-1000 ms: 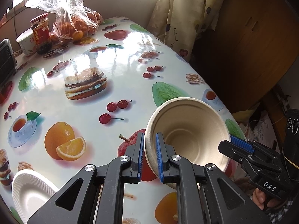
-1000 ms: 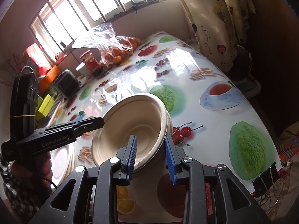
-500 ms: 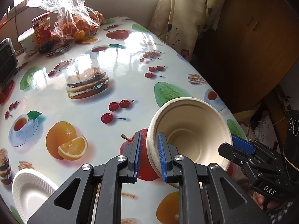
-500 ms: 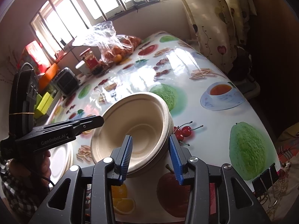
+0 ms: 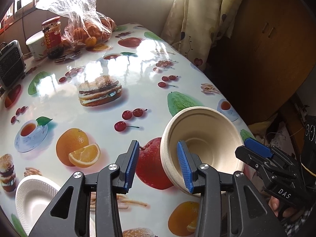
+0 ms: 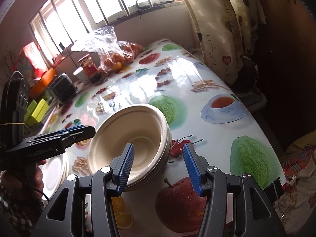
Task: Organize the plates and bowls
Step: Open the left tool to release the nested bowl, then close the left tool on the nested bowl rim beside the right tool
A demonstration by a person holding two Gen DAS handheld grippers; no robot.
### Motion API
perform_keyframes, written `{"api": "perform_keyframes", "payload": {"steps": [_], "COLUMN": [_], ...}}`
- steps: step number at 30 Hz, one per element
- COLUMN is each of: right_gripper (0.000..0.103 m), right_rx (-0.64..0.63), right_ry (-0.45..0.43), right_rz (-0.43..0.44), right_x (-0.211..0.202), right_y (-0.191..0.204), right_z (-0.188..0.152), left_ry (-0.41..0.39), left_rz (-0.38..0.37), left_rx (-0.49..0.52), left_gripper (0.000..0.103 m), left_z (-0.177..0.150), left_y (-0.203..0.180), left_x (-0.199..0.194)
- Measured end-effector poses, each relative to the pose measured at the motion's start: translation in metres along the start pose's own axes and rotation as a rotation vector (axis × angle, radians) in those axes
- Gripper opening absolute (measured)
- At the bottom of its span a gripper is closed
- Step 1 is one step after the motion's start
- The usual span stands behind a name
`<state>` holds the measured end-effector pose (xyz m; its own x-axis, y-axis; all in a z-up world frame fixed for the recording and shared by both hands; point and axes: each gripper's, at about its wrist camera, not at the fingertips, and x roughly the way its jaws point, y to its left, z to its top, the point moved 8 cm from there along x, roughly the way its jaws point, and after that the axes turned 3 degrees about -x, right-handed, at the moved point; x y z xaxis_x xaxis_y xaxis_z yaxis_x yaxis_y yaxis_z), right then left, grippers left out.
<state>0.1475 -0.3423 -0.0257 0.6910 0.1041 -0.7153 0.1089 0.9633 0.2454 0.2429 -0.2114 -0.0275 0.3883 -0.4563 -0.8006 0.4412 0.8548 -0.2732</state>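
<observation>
Two grippers meet over one stack of beige bowls (image 5: 203, 138) that sits near the front edge of the table (image 5: 138, 63), on its fruit-print cloth. The stack lies just right of the printed red apple in the left wrist view and just beyond that apple in the right wrist view. The bowls are nested, tilted, and the top one is empty. Left of the bowls, at the table's near-left corner, lies a pile of white plates (image 5: 33, 195), also empty. Far beyond the bowls, at the window end of the table, a clear plastic bag (image 5: 83, 19) holds oranges, with a red-labelled jar (image 5: 51, 33) and a white cup (image 5: 36, 45) just left of it.

The left gripper (image 5: 158, 164) points steeply down at the bowls' left rim. Its jaws are opening; the rim stands between them, the right blue pad inside the top bowl and the left pad clear of the outside wall. The right gripper (image 6: 158, 169) points down at the bowls' near rim. Its jaws are opening too, the left pad inside the bowl, the right pad well off the outer wall, so neither claw presses on the stack. A hand (image 6: 21, 179) in a checked sleeve holds the left gripper's handle, left of the bowls.
</observation>
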Motion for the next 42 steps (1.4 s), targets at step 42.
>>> {"api": "perform_keyframes", "payload": {"steps": [42], "right_gripper": [0.042], "right_rx": [-0.053], "right_ry": [0.068], "right_rz": [0.060], "right_x": [0.023], "right_y": [-0.011], "right_z": [0.005], "left_ry": [0.042], "left_rz": [-0.012], "left_rx": [-0.048], "left_gripper": [0.048], "left_z": [-0.028], "left_y": [-0.017], "left_x": [0.013]}}
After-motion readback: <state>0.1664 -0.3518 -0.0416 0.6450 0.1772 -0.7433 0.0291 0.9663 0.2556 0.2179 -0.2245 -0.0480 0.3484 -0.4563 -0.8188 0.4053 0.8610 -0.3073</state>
